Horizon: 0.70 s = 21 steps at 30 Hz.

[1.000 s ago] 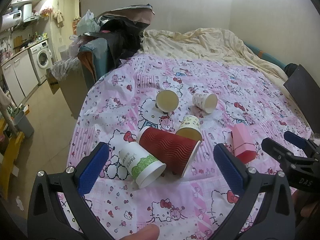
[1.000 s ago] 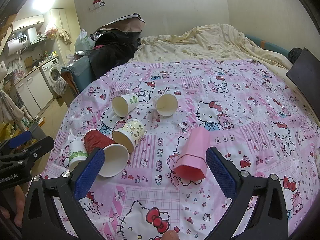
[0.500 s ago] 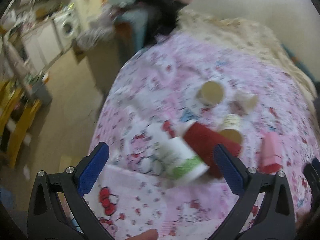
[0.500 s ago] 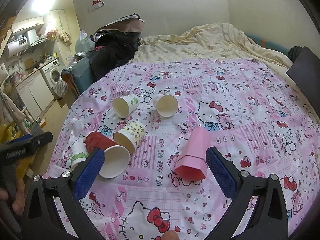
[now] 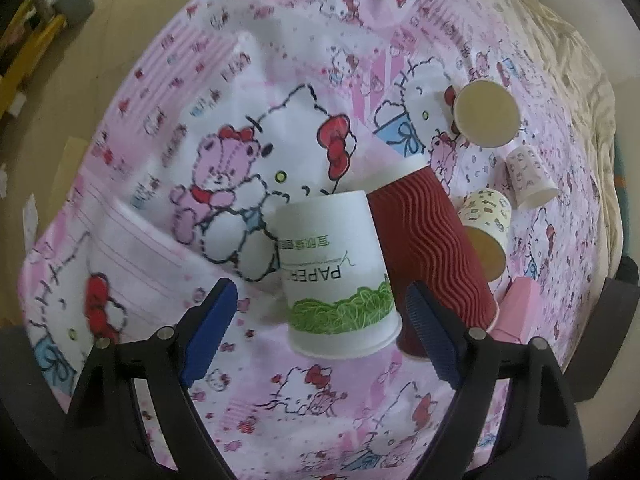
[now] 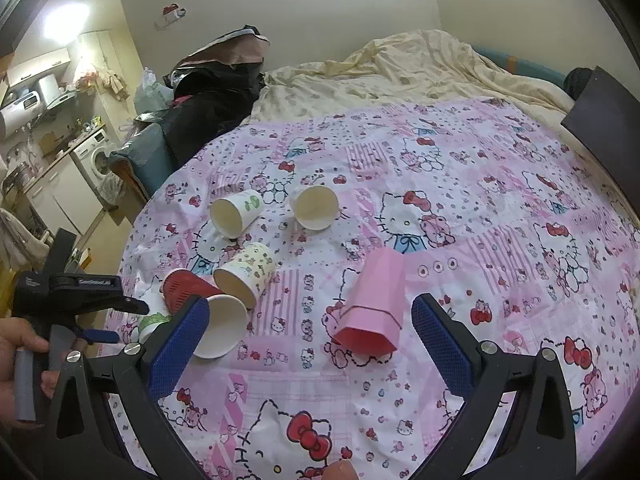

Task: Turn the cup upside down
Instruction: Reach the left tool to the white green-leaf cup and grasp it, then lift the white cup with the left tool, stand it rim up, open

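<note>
A pink cartoon-cat bedsheet is covering the bed and serving as the work surface, with a crumpled cream blanket lying along its far side under a plain pale wall. At the far left the room is opening onto a kitchen corner, where a washing machine is sitting under a counter, and a heap of dark clothes is piled by the bed's far-left corner. The left gripper is hovering over the near-left part of the sheet with its blue-padded jaws spread wide on either side of the white cup with green print, which is lying on its side, mouth toward the camera, not touched by either pad as far as the slightly blurred left wrist view is showing. A dark red ribbed cup is lying right against that cup's right side, and a small cream patterned cup is lying just beyond it. Farther off, two more paper cups are lying on their sides near each other. The right gripper is also standing wide open, holding nothing, with a pink faceted cup lying on its side on the sheet just ahead, between the lines of its jaws.
</note>
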{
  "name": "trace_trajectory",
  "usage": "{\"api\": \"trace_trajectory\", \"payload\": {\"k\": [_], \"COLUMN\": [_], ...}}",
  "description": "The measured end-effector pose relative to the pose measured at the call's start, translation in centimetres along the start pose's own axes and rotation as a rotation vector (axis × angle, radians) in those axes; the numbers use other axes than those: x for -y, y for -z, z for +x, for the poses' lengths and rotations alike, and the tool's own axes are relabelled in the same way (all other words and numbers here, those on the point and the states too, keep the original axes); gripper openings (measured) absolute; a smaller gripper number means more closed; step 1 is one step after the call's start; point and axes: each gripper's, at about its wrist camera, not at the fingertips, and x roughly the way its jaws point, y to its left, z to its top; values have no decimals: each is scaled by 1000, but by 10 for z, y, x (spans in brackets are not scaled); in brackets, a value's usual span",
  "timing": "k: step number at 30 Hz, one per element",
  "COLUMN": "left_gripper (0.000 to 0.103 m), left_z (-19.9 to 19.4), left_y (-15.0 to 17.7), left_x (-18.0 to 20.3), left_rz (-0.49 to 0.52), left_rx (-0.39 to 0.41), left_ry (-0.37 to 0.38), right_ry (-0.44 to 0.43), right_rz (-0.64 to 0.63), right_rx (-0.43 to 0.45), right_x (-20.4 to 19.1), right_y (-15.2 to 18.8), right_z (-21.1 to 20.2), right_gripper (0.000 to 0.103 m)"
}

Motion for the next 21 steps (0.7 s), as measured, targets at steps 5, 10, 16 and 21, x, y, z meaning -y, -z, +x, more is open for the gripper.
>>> {"api": "trace_trajectory", "payload": {"k": [5, 10, 16, 21], "left_gripper": [64, 52, 50, 50], "left_z": [15, 3, -17, -32], "left_y": [-3, -2, 9, 48], "left_x": [-7, -1, -2, 10], "left_rz": [-69, -18, 65, 234], "left_rx": [-37, -30, -35, -95], "left_ry": [61, 77, 83, 84], "right_ry": [1, 9, 6, 11], "right_rz": [23, 19, 14, 21], "right_rx": [-13, -10, -11, -2], "right_x": [7, 7, 3, 6], "right_y": [2, 1, 1, 0], "right_z": [-1, -2, -3, -7], "right_gripper": [103, 103, 103, 103]}}
